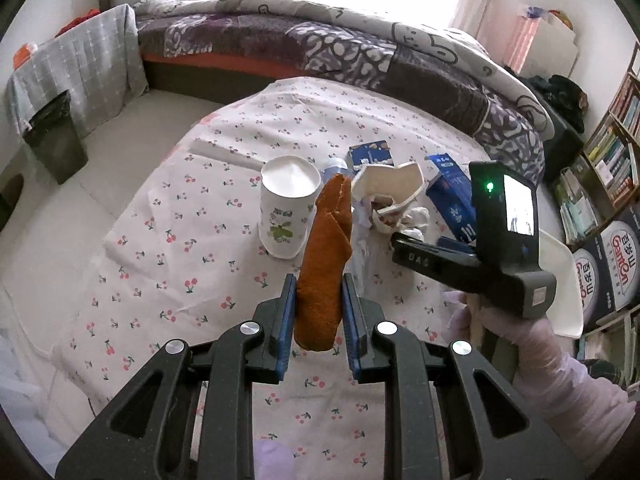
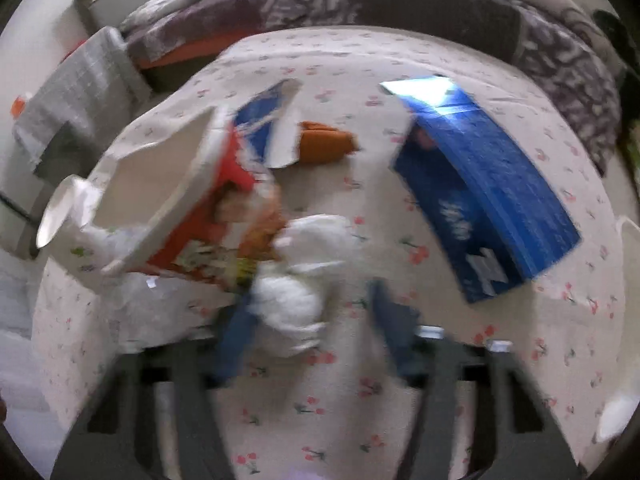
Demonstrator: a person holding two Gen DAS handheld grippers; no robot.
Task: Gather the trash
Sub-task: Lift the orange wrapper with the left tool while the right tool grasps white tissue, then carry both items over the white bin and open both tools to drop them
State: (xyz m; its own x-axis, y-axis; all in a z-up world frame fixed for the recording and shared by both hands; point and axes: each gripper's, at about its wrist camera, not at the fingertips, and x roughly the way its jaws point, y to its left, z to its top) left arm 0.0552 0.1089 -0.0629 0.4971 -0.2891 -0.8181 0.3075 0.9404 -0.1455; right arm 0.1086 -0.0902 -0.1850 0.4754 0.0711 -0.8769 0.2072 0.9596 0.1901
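Observation:
In the left wrist view my left gripper (image 1: 319, 304) is shut on a long orange-brown peel (image 1: 326, 252) that stands upright between the blue pads. Past it are a flowered paper cup (image 1: 286, 212), a torn noodle cup (image 1: 394, 184) and a crumpled white tissue (image 1: 414, 218). My right gripper's body (image 1: 472, 260) reaches in from the right toward that tissue. The right wrist view is blurred. My right gripper (image 2: 310, 296) straddles the tissue (image 2: 292, 300): the left finger (image 2: 236, 332) touches it, while the right finger (image 2: 392, 320) stands apart. The torn noodle cup (image 2: 192, 216) lies just left of the tissue.
A cherry-print cloth (image 1: 180, 280) covers the floor. A large blue box (image 2: 480, 200) and a small blue box (image 1: 370, 154) lie on it. A black bin (image 1: 56, 140) stands far left, a bed (image 1: 320, 40) behind, bookshelves (image 1: 608, 152) and a white tray (image 1: 560, 280) at right.

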